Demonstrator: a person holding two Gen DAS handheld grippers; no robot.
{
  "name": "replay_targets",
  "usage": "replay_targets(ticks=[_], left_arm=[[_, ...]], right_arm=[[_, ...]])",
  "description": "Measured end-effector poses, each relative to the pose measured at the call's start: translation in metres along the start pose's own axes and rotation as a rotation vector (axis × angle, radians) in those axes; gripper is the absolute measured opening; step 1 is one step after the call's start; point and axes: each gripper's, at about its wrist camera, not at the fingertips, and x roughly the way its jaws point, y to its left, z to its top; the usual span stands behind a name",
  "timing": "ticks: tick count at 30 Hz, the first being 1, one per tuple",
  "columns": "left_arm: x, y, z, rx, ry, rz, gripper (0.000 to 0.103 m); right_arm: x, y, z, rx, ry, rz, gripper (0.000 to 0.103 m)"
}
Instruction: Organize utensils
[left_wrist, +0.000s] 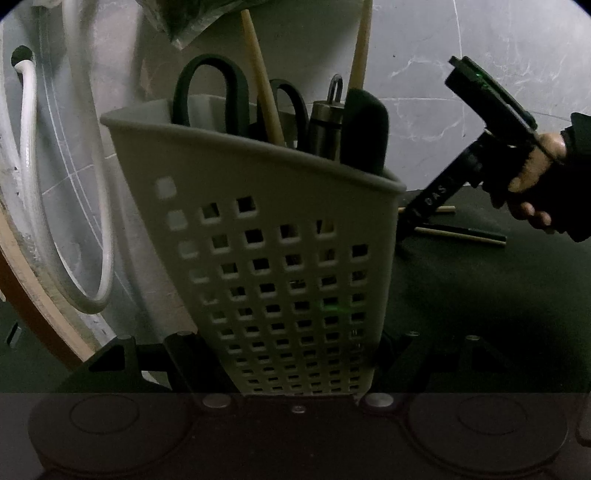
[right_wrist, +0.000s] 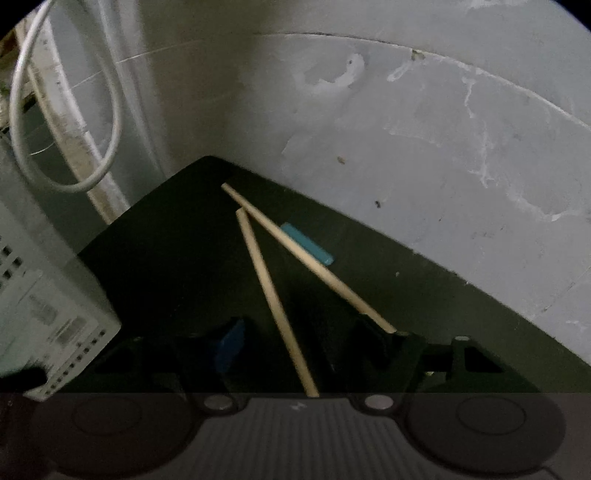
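- The basket (left_wrist: 266, 258) is seen in the left wrist view as a pale plastic holder with a smooth rim and a grid of square holes in its wall; it tilts, and its base sits between the fingers of the left gripper (left_wrist: 295, 369), which is clamped on it.
- Inside it stand black-handled scissors (left_wrist: 210, 92), two pale sticks (left_wrist: 262, 85), a steel handle (left_wrist: 327, 122) with a hanging ring, and a thick black handle (left_wrist: 364, 129).
- To the right in the same view, the right gripper (left_wrist: 406, 221) is held by a hand (left_wrist: 535, 173) in a dark sleeve and points down at the dark table (left_wrist: 480, 295), close to further sticks lying there.
- In the right wrist view, two chopsticks (right_wrist: 277, 288) are seen lying on the table (right_wrist: 166, 240), forming a narrow V; they are light wood with blunt ends.
- One chopstick runs between the fingers of the right gripper (right_wrist: 295, 354), whose jaws stand apart without pressing on it; the other passes by the right-hand finger.
- A small blue block (right_wrist: 306, 243) lies just behind the chopsticks, shown only in this view.
- Only a corner of the basket (right_wrist: 44, 314) shows at the left edge here.
- A white hose (left_wrist: 29, 184) against the grey wall (left_wrist: 443, 74) appears in both views.
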Motion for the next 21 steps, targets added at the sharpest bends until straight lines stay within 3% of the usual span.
replay_targets(ticks=[4,8,10,17,21], left_arm=[[0.002,0.003,0.000,0.001,0.000,-0.006,0.078],[0.003,0.005,0.000,0.004,0.000,-0.012,0.078],[0.003,0.006,0.000,0.005,-0.001,-0.014,0.078],[0.004,0.006,0.000,0.000,-0.002,-0.017,0.078],[0.004,0.007,0.000,0.000,-0.002,-0.016,0.078]], right_arm=[[0.006,0.000,0.006,0.038,-0.013,-0.044,0.054],[0.008,0.007,0.006,0.038,-0.024,-0.073,0.030],[0.009,0.008,0.004,0.041,-0.022,-0.070,0.025],[-0.002,0.000,-0.004,0.065,0.004,-0.040,0.018],[-0.007,-0.001,-0.010,0.059,0.009,-0.049,0.023]])
